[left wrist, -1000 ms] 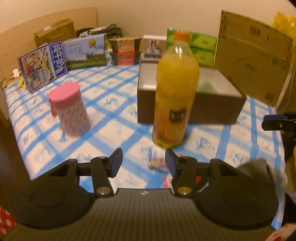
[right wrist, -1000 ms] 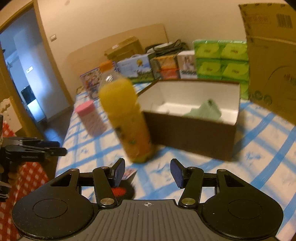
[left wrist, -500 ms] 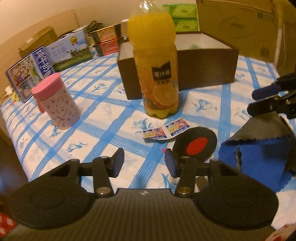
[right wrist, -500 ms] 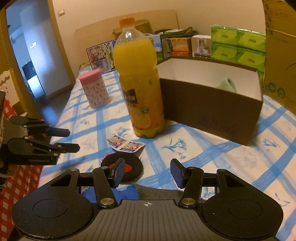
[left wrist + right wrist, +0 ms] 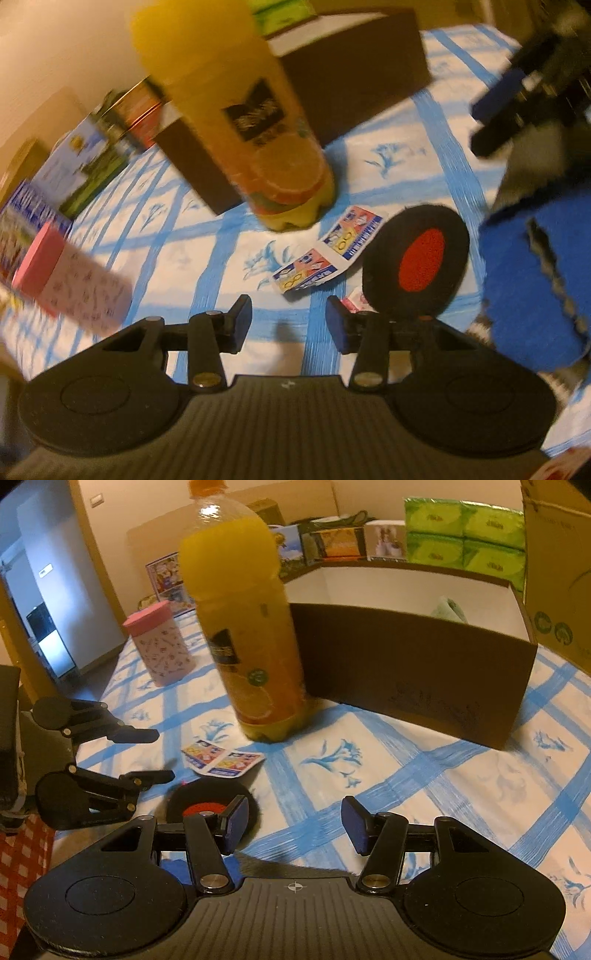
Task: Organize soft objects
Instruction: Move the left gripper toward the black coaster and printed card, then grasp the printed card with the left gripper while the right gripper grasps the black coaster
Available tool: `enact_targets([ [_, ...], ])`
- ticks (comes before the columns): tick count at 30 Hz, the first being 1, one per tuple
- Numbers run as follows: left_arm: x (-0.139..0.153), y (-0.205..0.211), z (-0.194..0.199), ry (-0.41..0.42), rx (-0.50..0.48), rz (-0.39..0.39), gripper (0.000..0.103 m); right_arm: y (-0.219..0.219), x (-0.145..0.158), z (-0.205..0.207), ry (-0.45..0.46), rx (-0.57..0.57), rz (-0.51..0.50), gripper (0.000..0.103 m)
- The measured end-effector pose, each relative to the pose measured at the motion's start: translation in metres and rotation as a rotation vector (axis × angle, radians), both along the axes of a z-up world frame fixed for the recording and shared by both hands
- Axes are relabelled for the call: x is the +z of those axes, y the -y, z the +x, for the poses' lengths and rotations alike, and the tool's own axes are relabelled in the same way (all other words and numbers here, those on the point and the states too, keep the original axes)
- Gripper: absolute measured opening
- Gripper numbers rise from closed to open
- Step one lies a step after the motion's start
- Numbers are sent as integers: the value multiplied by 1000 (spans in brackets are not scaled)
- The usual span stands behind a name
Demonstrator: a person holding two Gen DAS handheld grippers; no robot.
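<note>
A black round pad with a red centre (image 5: pixel 417 262) (image 5: pixel 210 805) lies on the blue-checked tablecloth. To its right a blue cloth (image 5: pixel 535 280) lies on a grey cloth (image 5: pixel 532 162). My left gripper (image 5: pixel 289 325) hangs low, just left of the pad; its jaws are closing with nothing between them. It also shows in the right wrist view as the left gripper (image 5: pixel 160 755). My right gripper (image 5: pixel 295 821) is open and empty above the grey cloth's edge (image 5: pixel 280 866). The brown box (image 5: pixel 406 672) holds a green soft item (image 5: pixel 448 607).
An orange juice bottle (image 5: pixel 251 627) stands in front of the box, with sticker cards (image 5: pixel 221 757) at its foot. A pink-lidded cup (image 5: pixel 162 646) stands at the left. Green tissue packs (image 5: pixel 461 535), a cardboard carton (image 5: pixel 554 554) and small boxes line the back.
Both grippers have sunk toward the table. The left view has rolled, and the round pad and blue cloth now lie close by it. The left jaws have narrowed a little.
</note>
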State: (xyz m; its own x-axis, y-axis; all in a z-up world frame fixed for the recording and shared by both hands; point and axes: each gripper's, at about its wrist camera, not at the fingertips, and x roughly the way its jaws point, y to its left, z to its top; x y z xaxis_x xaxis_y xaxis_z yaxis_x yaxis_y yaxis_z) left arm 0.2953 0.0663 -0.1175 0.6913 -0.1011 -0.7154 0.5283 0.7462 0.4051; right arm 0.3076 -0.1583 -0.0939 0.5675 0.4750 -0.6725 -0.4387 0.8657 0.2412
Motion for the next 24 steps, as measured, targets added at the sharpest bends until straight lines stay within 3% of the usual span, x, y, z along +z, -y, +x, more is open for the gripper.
enact_targets([
  [5,-18,9,11,10,-126,99,35,8,-9,10,-19,-35,10,56],
  [11,-28,16,22,37,-258,142,26,18,-17,20,-47,-72,17,57],
  [13,-31,19,26,43,-288,145,13,20,-19,22,-51,-84,17,57],
  [16,-33,20,30,34,-315,126,5,23,-21,24,-62,-96,18,57],
  [20,-34,21,27,45,-327,105,2,24,-22,24,-64,-95,14,57],
  [24,-20,8,26,12,-232,-30,2,24,-21,21,-64,-90,15,57],
])
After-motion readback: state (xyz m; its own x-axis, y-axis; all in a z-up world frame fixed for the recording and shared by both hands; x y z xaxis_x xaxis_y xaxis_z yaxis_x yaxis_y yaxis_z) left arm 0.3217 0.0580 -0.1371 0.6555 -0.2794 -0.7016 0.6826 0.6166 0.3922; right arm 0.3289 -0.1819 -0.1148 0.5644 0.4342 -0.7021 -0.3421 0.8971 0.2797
